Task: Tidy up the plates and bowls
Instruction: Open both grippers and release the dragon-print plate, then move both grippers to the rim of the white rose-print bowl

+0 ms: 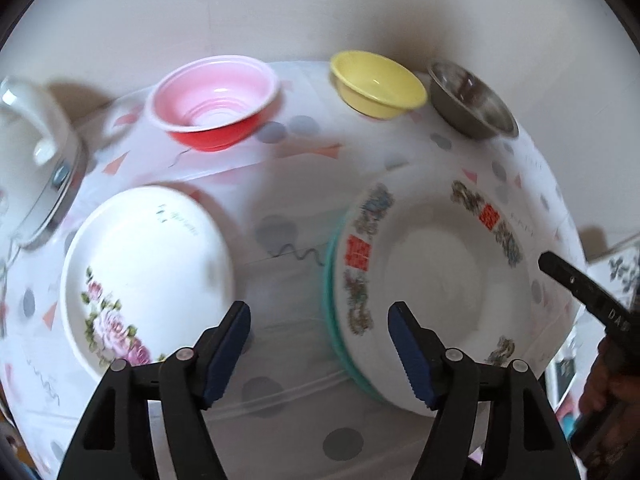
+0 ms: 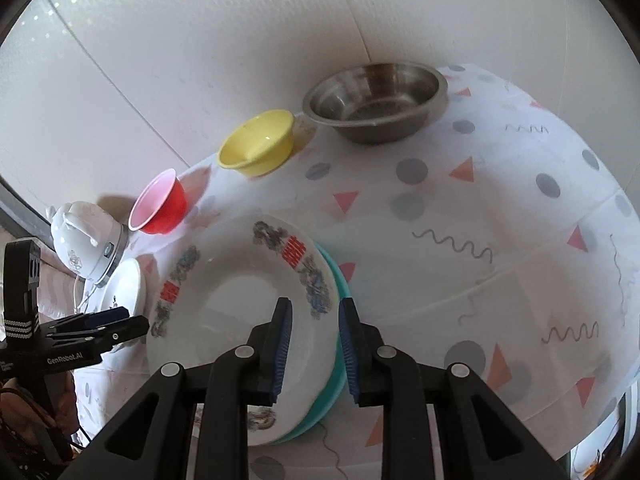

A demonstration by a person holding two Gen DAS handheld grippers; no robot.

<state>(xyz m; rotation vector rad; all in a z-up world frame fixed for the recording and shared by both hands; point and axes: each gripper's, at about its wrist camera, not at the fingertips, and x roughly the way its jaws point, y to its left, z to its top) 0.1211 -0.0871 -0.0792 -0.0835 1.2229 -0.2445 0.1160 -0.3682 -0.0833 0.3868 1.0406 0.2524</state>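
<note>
The rim of the patterned plate, stacked on the teal plate, is being gripped by the right tongs at its four o'clock edge, while the left tongs are being held open and empty toward nine o'clock.

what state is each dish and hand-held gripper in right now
left hand-held gripper: open, nothing between its pads
right hand-held gripper: pads astride the stacked rims; grip cannot be told
dragon plate: upright, stacked on the teal plate
teal plate: under the dragon plate
rose plate: upright, alone
red bowl: upright, empty
yellow bowl: upright, empty
steel bowl: upright, empty
</note>
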